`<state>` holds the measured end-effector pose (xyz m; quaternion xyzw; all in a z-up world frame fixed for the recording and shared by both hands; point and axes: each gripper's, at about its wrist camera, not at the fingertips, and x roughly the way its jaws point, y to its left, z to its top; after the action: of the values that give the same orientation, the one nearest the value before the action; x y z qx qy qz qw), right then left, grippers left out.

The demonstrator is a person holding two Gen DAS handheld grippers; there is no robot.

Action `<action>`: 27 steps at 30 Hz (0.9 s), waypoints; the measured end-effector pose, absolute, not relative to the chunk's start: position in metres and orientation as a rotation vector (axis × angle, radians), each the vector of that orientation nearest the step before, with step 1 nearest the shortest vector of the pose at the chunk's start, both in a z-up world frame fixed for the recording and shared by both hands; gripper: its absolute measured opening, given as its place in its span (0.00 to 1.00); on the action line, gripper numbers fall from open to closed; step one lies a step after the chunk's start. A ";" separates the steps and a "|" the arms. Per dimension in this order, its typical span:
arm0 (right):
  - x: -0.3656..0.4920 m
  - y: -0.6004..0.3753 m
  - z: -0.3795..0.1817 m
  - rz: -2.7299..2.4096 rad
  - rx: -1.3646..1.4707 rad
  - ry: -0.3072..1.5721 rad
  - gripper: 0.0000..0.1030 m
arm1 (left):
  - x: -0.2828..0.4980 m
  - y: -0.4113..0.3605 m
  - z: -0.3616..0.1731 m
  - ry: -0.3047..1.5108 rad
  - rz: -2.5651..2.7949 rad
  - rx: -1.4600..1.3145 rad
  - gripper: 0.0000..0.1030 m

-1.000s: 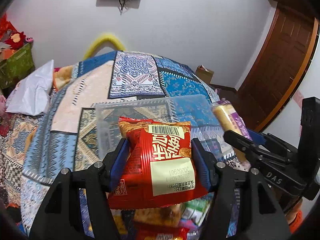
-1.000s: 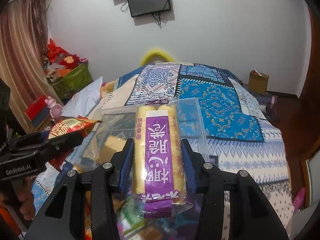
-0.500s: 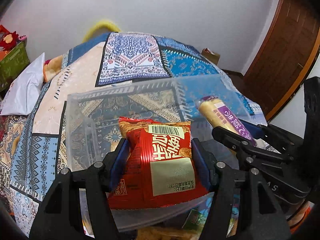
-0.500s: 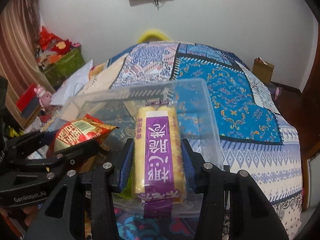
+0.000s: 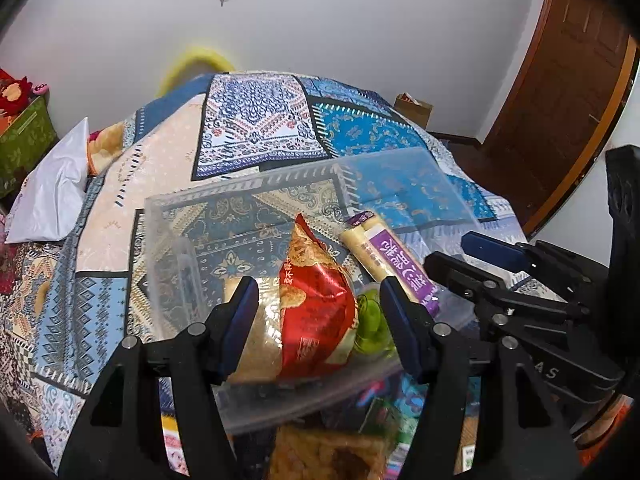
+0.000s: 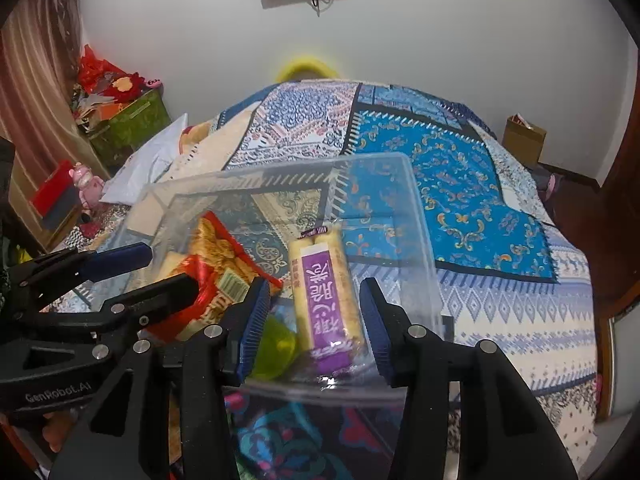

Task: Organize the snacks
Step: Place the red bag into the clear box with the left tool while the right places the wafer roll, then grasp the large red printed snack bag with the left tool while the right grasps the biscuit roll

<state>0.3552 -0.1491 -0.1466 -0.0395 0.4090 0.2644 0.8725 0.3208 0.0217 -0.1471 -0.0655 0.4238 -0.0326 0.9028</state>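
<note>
Two snacks are in the bin and both drops look done.

- Left gripper (image 5: pixel 317 286): jaws apart, with a clear gap each side of the red snack bag (image 5: pixel 316 312). It grips nothing. The bag stands on edge inside the clear plastic bin (image 5: pixel 248 184), leaning on what's under it.
- Right gripper (image 6: pixel 314 284): jaws are also wider than the purple-labelled biscuit pack (image 6: pixel 324 296), pads off it. The pack lies lengthwise in the bin, just right of the red bag.
- A green translucent item (image 6: pixel 276 344) sits on the bin floor between the two; can't tell what it is.

Next, in my judgement: back both grippers up and out over the near rim without snagging the wrappers, then go for the loose packets (image 5: pixel 332 452) in front of the bin.

Materials:
- Red bag is crinkly glossy foil, puffed, slippery, and will deform under the pads.
- Biscuit pack is a firm, elongated double row in thin film with a crimped end.
- Bin is thin see-through plastic, rectangular with rounded corners. It's probably light and sits on a soft patterned bedspread (image 5: pixel 256 128), so it may shift if bumped.
</note>
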 end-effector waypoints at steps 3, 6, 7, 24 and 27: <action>0.343 -0.155 -0.135 0.553 -0.081 0.840 0.42 | 0.307 0.024 -0.135 0.863 -0.059 -0.134 0.61; 0.328 -0.161 -0.123 0.550 -0.090 0.822 0.43 | 0.292 0.026 -0.124 0.848 -0.051 -0.126 0.61; 0.323 -0.163 -0.120 0.551 -0.091 0.817 0.43 | 0.285 0.026 -0.120 0.844 -0.047 -0.120 0.61; 0.225 -0.189 -0.128 0.591 -0.062 0.905 0.56 | 0.191 0.028 -0.141 0.975 -0.059 -0.079 0.62; 0.214 -0.191 -0.141 0.587 -0.052 0.938 0.59 | 0.178 0.027 -0.154 1.011 -0.079 -0.086 0.62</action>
<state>0.2137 -0.1909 -0.1413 -0.0247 0.4455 0.2785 0.8505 0.1784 0.0265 -0.1540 -0.0411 0.4839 -0.0379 0.8733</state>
